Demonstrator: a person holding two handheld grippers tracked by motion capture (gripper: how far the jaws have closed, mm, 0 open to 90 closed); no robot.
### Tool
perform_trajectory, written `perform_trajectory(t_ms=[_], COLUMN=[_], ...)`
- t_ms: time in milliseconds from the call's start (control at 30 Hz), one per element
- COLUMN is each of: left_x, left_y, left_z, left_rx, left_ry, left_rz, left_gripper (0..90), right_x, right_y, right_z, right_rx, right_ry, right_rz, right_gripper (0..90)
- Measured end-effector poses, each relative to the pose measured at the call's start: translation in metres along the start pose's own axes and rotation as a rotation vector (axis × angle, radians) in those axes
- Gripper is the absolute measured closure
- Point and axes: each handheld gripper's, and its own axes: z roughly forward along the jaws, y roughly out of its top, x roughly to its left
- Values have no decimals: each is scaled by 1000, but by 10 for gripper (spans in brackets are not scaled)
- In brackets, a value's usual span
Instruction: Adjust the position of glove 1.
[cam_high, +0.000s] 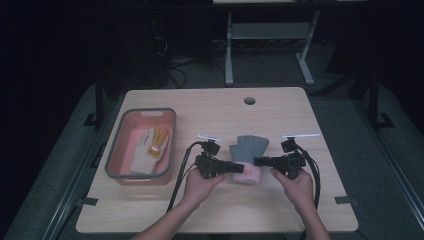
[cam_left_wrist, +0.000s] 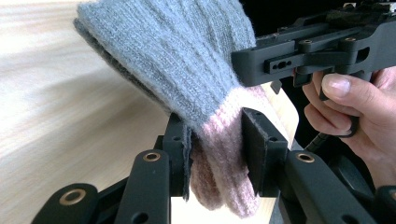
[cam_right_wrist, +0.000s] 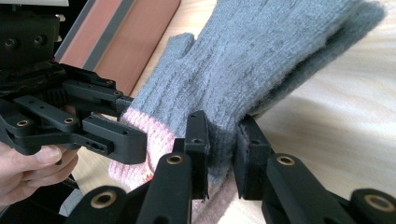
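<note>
A grey knitted glove with a pink cuff lies at the table's middle, its fingers pointing away from me. My left gripper comes in from the left and is shut on the glove, its pads pinching the pink cuff. My right gripper comes in from the right and is shut on the same glove, its pads squeezing grey knit just above the cuff. In the left gripper view the glove hangs up off the wood, with the right gripper close behind it. The right gripper view shows the left gripper at the cuff.
A pink basket with a grey rim stands at the table's left and holds a pale glove and a yellow one. Its wall shows behind the left gripper. A round cable hole lies near the far edge.
</note>
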Motion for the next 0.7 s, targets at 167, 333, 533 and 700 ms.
perform_trajectory(t_ms=[167, 333, 533, 700], left_x=[1, 2, 5, 7], left_y=[3, 7, 11, 16], left_z=[-6, -12, -17, -23], left_rx=[-6, -5, -14, -13], left_ry=[8, 14, 9, 13], left_rz=[1, 19, 5, 6], left_gripper=[647, 647, 648, 649], right_x=[5, 6, 10, 13], right_y=[7, 11, 19, 26], right_z=[3, 6, 7, 10], right_rx=[4, 8, 14, 15], right_ry=[6, 27, 22, 33], right_rz=[-1, 9, -7, -5], right_gripper=[775, 775, 774, 774])
